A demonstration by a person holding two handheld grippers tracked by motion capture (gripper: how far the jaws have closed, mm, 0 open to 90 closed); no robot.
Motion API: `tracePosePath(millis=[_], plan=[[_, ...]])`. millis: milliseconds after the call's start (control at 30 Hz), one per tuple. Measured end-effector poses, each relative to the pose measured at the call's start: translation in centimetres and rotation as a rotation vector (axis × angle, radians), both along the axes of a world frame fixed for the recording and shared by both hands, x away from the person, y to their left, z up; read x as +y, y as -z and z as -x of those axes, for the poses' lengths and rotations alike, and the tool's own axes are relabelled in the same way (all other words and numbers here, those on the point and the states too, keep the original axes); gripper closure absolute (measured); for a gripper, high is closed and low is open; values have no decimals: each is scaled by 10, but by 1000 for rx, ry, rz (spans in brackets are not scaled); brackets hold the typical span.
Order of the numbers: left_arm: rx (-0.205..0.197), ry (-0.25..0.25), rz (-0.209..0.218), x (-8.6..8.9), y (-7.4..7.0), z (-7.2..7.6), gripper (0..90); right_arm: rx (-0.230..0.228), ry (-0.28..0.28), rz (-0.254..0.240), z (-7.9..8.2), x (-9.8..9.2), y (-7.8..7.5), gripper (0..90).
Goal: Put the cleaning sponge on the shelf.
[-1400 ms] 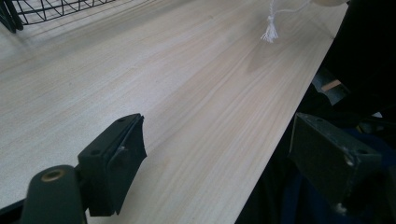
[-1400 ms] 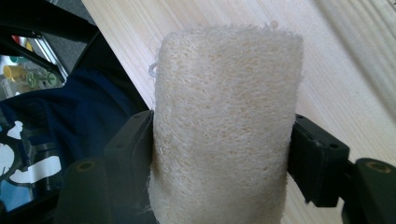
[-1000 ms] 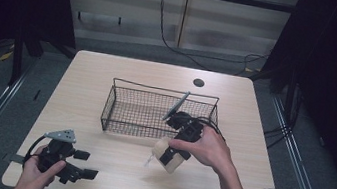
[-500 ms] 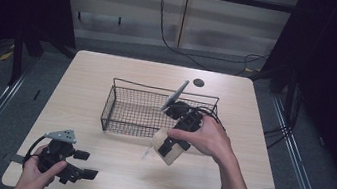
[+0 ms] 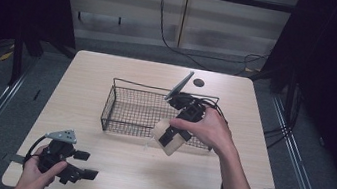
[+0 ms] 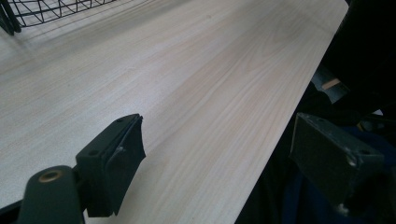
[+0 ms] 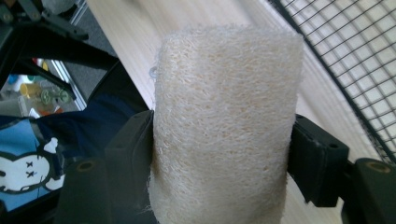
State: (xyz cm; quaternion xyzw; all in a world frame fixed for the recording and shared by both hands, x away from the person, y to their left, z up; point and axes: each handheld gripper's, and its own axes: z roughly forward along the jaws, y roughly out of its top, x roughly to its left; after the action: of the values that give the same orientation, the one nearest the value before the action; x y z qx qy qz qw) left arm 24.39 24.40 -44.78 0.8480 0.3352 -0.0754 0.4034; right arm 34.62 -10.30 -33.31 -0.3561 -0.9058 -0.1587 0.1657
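A pale, fibrous loofah sponge (image 7: 224,126) stands clamped between the two black jaws of my right gripper (image 7: 219,154). From the high view, that gripper (image 5: 170,137) holds the loofah (image 5: 164,135) in the air over the front rim of a black wire basket (image 5: 126,111), near its right end. My left gripper (image 5: 76,164) rests at the table's front left corner, open with nothing between its jaws. The left gripper view has its fingers (image 6: 112,161) wide apart over bare wood at the table edge.
The light wooden table (image 5: 109,73) carries the basket at its middle. A small dark round spot (image 5: 199,83) sits behind the basket. Grey floor and metal rails surround the table. Bare wood lies between the two grippers.
My right gripper has lifted the loofah up and back, from the table in front of the basket to above its front rim. The left gripper has stayed put.
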Motion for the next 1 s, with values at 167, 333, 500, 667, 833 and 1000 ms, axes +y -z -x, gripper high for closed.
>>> tracePosePath(millis=[167,333,500,667,833,1000], plan=[[-1,-3,-4,0,0,0,170,-13,35,9,-8,-3,-5,301],[2,2,-9,0,0,-1,174,-17,54,9,-14,-2,-9,302],[5,1,-8,0,0,-1,174,-19,94,30,-21,-3,-11,303],[-1,3,-1,0,0,0,174,-22,133,44,-28,-6,-13,303],[2,3,-3,0,0,0,174,-38,196,56,-37,-12,-5,305],[0,6,-6,0,0,0,175,-36,263,67,-43,-19,-1,305]])
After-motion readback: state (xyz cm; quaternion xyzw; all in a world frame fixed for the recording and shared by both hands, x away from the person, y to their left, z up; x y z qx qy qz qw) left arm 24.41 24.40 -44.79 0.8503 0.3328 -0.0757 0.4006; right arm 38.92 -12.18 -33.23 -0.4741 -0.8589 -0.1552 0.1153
